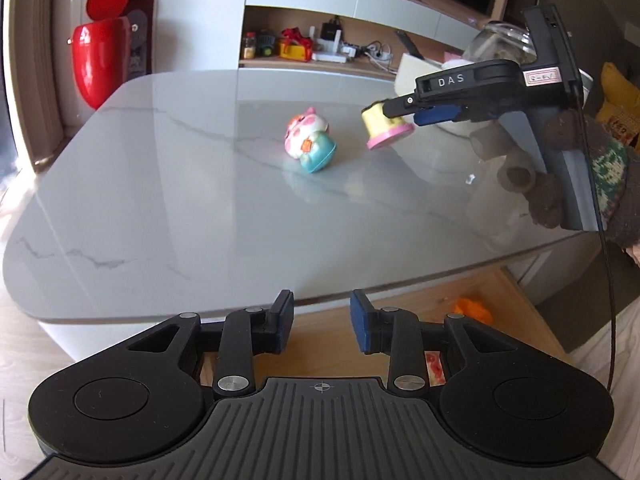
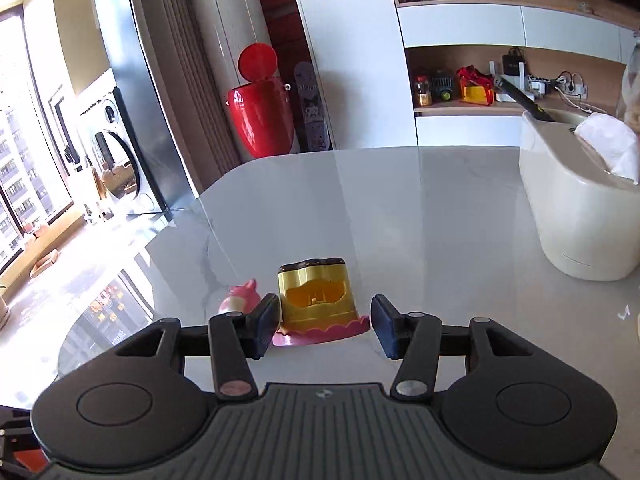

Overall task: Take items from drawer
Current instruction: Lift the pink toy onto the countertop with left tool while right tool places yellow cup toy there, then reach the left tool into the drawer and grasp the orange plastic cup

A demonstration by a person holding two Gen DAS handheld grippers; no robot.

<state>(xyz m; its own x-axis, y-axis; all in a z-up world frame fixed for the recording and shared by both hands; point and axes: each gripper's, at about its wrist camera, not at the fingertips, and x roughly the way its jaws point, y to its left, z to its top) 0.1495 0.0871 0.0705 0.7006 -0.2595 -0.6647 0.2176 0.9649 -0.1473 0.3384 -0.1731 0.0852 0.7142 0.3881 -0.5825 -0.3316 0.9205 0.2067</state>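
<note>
Two toys are out on the table [image 1: 160, 208]: the pig toy [image 1: 309, 142] and the yellow cup toy [image 2: 316, 300] standing between the right gripper's [image 2: 324, 328] parted fingers, while the left gripper [image 1: 322, 326], also parted and empty, hovers over the open drawer [image 1: 500, 304] with an orange item [image 1: 474, 310] left just ahead-right.

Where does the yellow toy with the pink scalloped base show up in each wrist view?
Left wrist: yellow toy right of centre on the table, at the right gripper tips.
Right wrist: yellow toy bottom centre, between the open fingers.
Shared landmark: red bin beyond the table.
</note>
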